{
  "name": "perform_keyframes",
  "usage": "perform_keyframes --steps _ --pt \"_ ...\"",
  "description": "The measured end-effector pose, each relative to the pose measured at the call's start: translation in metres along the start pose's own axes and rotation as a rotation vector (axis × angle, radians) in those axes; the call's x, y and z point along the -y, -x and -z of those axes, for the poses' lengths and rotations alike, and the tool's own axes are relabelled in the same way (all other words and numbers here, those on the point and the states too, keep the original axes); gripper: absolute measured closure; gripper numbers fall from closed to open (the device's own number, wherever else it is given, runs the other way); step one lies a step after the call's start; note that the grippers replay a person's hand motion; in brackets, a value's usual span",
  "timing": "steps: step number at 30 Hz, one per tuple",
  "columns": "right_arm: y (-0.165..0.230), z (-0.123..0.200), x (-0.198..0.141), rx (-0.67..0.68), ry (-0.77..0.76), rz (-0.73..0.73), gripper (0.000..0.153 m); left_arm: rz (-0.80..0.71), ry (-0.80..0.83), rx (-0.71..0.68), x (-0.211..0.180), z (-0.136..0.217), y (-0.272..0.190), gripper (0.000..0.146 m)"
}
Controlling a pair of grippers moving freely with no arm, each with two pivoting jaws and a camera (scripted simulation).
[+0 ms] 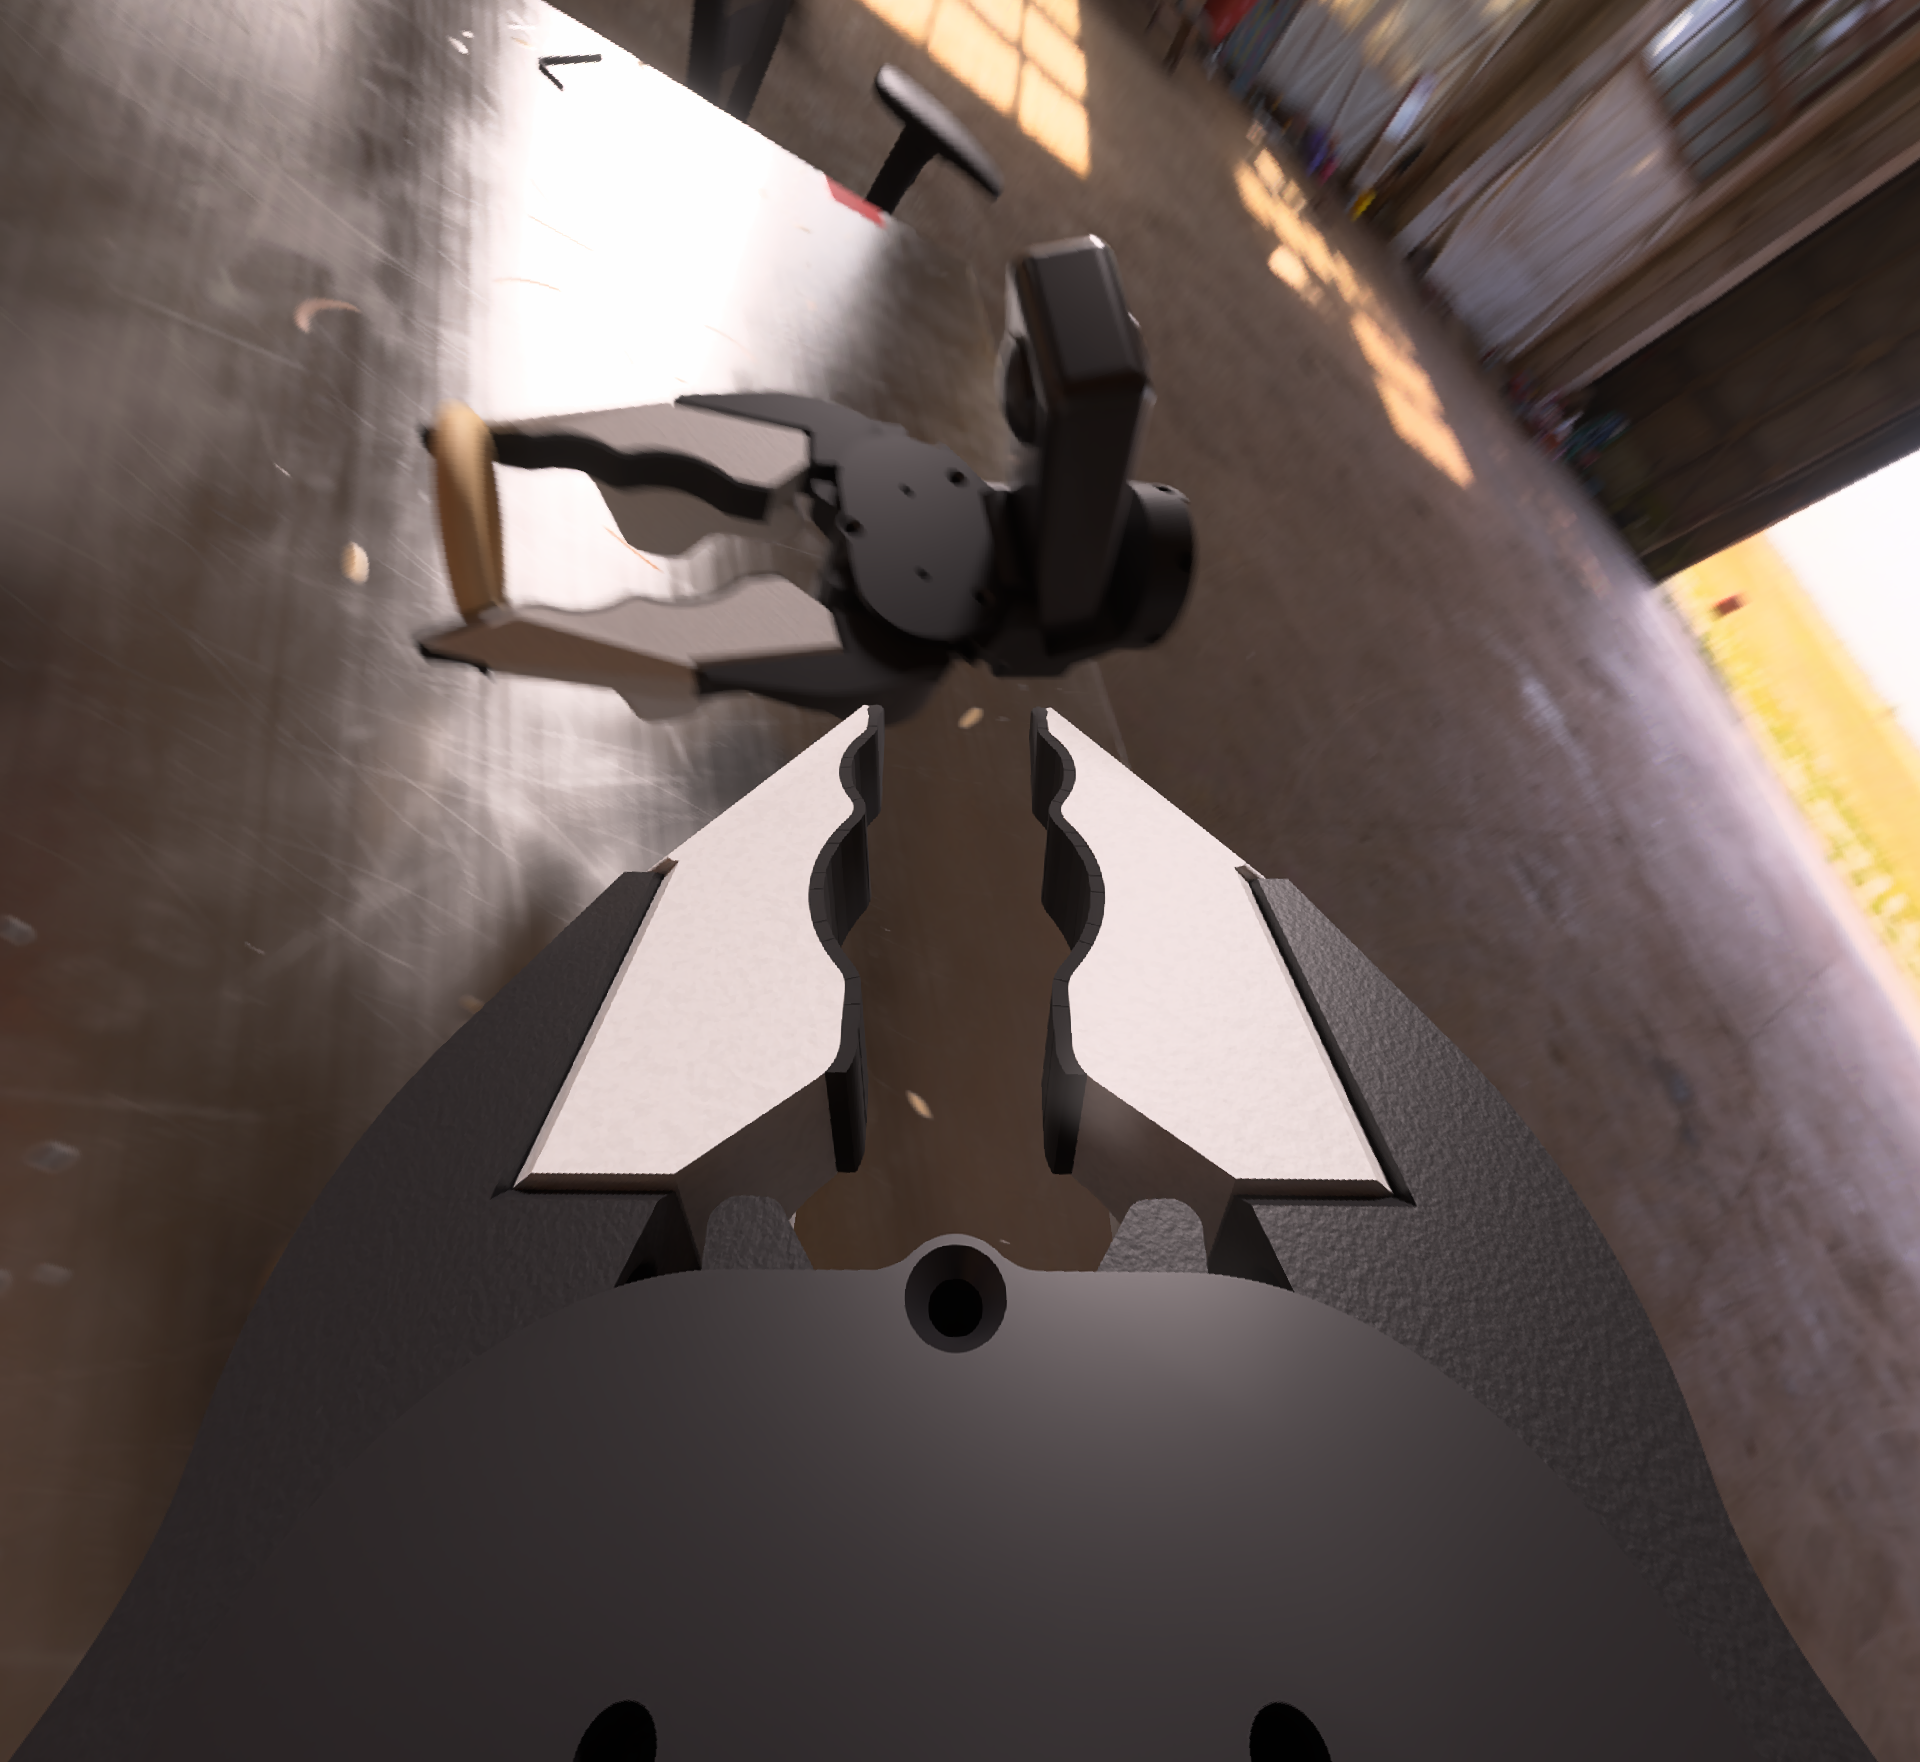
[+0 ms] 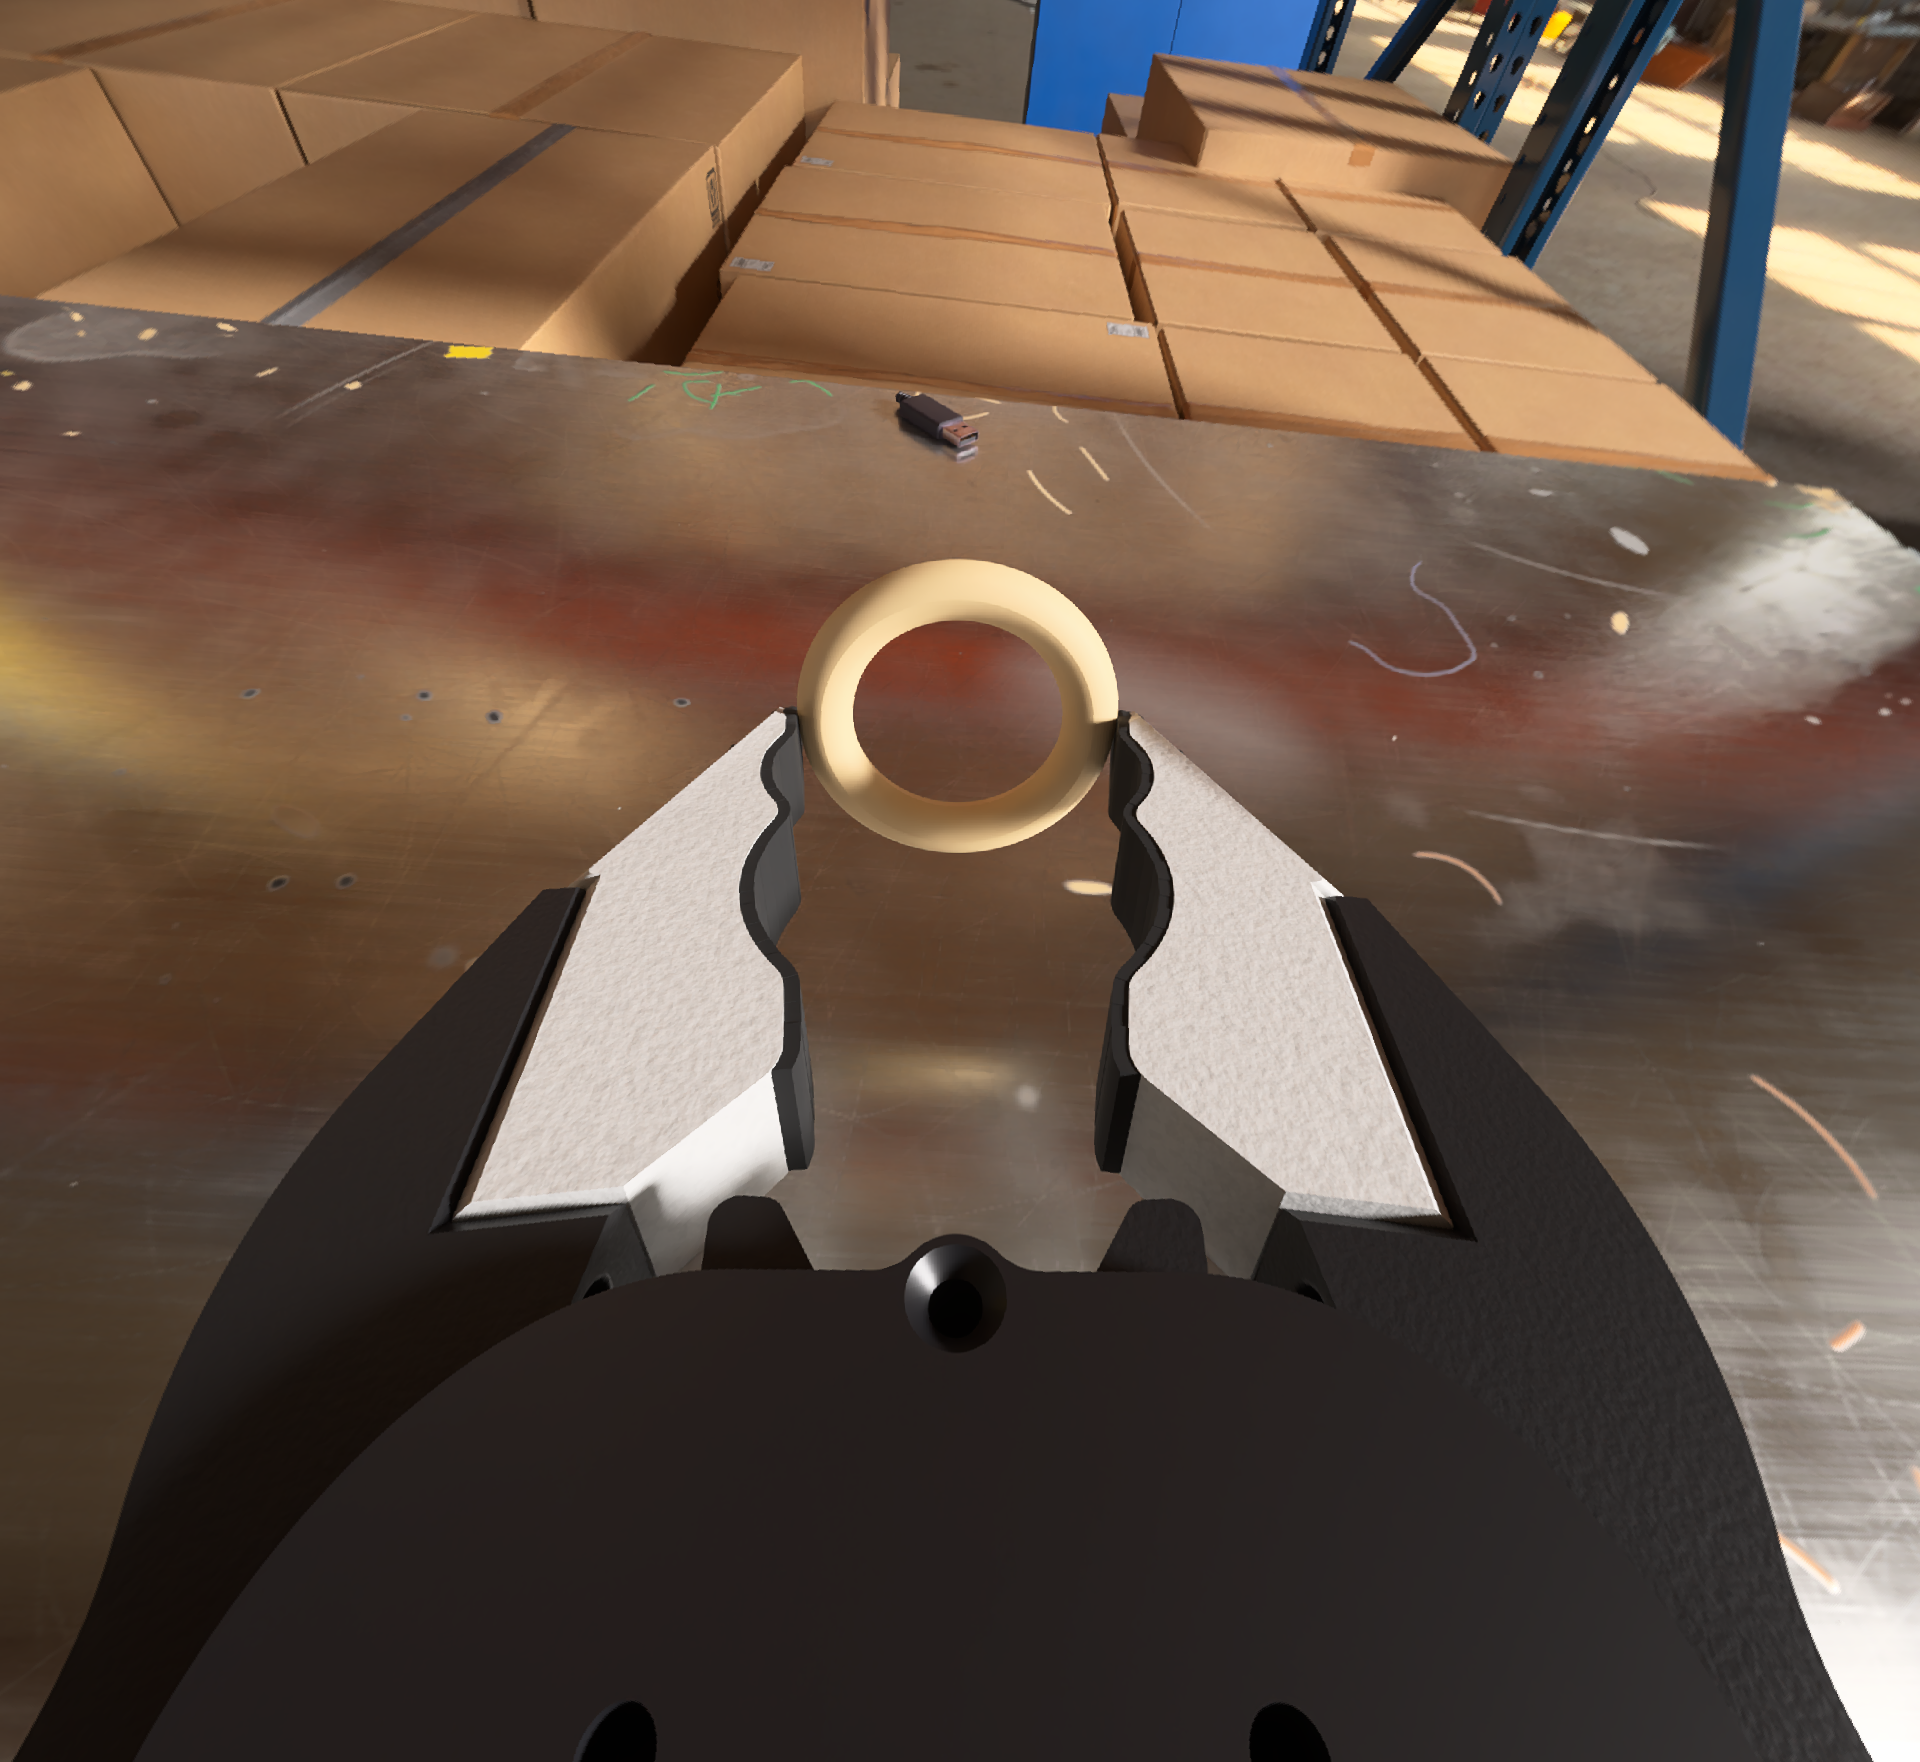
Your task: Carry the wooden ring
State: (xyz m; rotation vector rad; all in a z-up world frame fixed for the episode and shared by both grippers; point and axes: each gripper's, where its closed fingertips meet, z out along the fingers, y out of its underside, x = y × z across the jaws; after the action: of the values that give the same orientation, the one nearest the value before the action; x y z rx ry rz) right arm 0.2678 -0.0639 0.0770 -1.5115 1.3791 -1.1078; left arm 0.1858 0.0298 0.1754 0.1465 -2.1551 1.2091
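- Two grippers appeared over a scratched metal table (image 2: 1455, 933), and only one of them carried anything.
- Right gripper (image 2: 954, 725): its white-faced fingers (image 2: 665, 964) were clamped on the wooden ring (image 2: 831, 736), one fingertip touching each outer side of the ring.
- Ring position, right wrist view: the pale ring sat at the very tips of the fingers, its opening facing the camera, with the table surface visible through the hole. Most of the ring projected beyond the fingertips; the deeper notches of the fingers held nothing.
- Ring position, left wrist view: the wooden ring (image 1: 464, 523) appeared edge-on, spanning the gap between the right gripper's (image 1: 449, 540) two fingertips, above the table (image 1: 260, 777). Whether it touched the surface could not be told.
- Left gripper (image 1: 956, 715): its fingers stood apart with nothing between them. It pointed toward the body of the right gripper, near the table edge.
- Surroundings, right wrist view: a small dark USB stick (image 2: 938, 422) lay near the far table edge, well apart from the ring. Stacked cardboard boxes (image 2: 935, 258) and a blue rack upright (image 2: 1756, 102) stood beyond.
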Motion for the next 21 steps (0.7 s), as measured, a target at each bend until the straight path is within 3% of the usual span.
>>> perform_keyframes --steps 7,15,21 --pt "-0.007 -0.026 0.011 -0.043 0.055 0.046 0.093 0.089 -0.159 -0.106 -0.065 0.028 -0.042 0.118" --pt "-0.033 -0.081 0.014 -0.033 0.169 0.025 0.093 0.172 -0.291 -0.175 -0.086 0.039 -0.046 0.118" --pt "-0.023 -0.054 0.002 -0.031 0.140 0.030 0.093 0.177 -0.310 -0.189 -0.085 0.041 -0.043 0.118"
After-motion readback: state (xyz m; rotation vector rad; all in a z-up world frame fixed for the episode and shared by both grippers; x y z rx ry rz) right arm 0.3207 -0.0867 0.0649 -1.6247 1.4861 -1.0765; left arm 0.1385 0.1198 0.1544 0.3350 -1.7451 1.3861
